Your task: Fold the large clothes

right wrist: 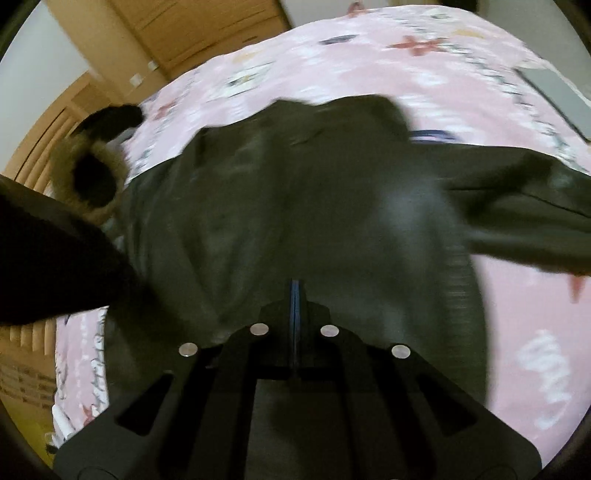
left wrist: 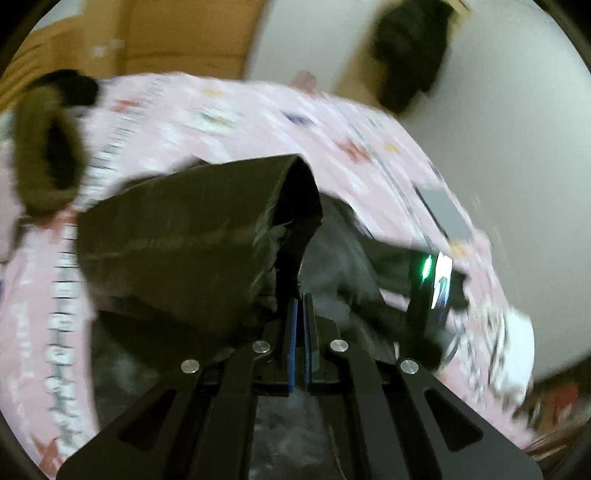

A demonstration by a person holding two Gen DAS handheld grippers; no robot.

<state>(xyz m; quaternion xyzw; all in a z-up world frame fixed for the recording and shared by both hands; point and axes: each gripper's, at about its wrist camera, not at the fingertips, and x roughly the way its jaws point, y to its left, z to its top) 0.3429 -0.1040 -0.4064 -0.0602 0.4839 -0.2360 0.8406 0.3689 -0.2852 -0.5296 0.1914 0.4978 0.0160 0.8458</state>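
At the bottom centre of the left wrist view, the left tongs have their blue pads pressed together on a dark fold of the jacket, which rises from them and peaks near the middle of the frame like a small tent. In the right wrist view the right tongs also sit at bottom centre, pads drawn tight together over the same jacket; the cloth lies right under the tips, but the blur keeps me from saying whether any of it is pinched. The garment is a large dark olive coat with a slight sheen, spread across the pink patterned bedspread, one sleeve running out to the right edge of that view. Its fur-trimmed hood lies open at the left, a brown furry ring around a black hollow; the left view shows it too at upper left. At the right of the left view the other gripper body, with a green light, reaches in over the coat. A dark sleeve cuts across the left of the right view. Further off stand wooden cupboards, and something black hangs on the white wall, too smeared to name. A grey flat object lies on the bed.
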